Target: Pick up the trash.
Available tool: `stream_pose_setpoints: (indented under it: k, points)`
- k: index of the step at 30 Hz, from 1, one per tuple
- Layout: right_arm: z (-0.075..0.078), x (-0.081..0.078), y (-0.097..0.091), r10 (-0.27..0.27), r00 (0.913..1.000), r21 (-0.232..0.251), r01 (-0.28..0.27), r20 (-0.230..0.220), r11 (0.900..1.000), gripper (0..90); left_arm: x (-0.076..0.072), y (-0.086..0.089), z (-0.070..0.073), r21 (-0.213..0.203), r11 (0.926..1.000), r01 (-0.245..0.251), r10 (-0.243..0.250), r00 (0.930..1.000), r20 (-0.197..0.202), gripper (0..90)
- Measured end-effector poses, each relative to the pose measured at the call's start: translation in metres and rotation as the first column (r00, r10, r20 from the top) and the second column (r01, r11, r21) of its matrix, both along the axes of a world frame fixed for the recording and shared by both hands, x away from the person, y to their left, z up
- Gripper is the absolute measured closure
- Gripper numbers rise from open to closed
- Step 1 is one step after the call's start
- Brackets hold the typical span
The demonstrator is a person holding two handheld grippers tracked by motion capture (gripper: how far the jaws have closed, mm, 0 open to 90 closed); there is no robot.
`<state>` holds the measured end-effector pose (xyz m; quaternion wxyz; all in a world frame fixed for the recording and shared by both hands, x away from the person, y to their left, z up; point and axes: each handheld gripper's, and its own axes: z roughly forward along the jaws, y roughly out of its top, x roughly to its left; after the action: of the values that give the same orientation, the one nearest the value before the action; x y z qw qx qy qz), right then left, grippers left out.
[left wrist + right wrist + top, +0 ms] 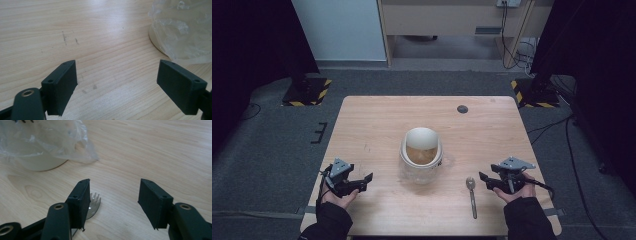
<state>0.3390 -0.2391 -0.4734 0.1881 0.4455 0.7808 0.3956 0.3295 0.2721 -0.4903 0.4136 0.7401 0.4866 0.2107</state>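
A wooden table [377,120] is being shown whole in the high view, with a white bowl [421,156] near its middle and a metal spork [472,194] lying flat to the bowl's right, handle toward the person. The spork's tines [95,196] are being revealed in the right gripper view, just beside the nearer jaw; in the high view its head is being seen merely as a small oval. Clear plastic wrap [183,27] around the bowl is being made plain in both gripper views. The left gripper [117,82] is being held released, jaws wide over bare wood. The right gripper [113,201] is being held unclenched, nothing being grasped, the spork lying outside its gap.
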Motion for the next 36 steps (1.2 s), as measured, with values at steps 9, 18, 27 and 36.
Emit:
stream_pose_setpoints:
  k: [9, 18, 27, 36]
  points:
    - [-0.011, -0.01, 0.02, 0.056, 0.9971, -0.039, -0.058, -0.051, 0.9975, 43.9, 0.001, 0.002, -0.001, -0.038, 0.9992, 0.015, -0.015, 0.9998, -0.012, 17.0]
    - [-0.022, -0.014, 0.028, 0.065, 0.9925, -0.059, -0.071, -0.103, 0.9957, 40.6, 0.001, 0.003, -0.001, -0.04, 0.9991, 0.011, -0.012, 0.9999, -0.011, 17.0]
    - [-0.035, -0.018, 0.038, 0.075, 0.9803, -0.115, -0.097, -0.183, 0.9886, 43.3, 0.001, 0.002, -0.001, -0.039, 0.9991, 0.014, -0.014, 0.9998, -0.012, 17.1]
    - [-0.038, -0.018, 0.042, 0.08, 0.976, -0.137, -0.109, -0.203, 0.9845, 45.1, 0.002, 0.001, -0.002, -0.028, 0.9994, 0.021, -0.022, 0.9996, -0.019, 17.3]
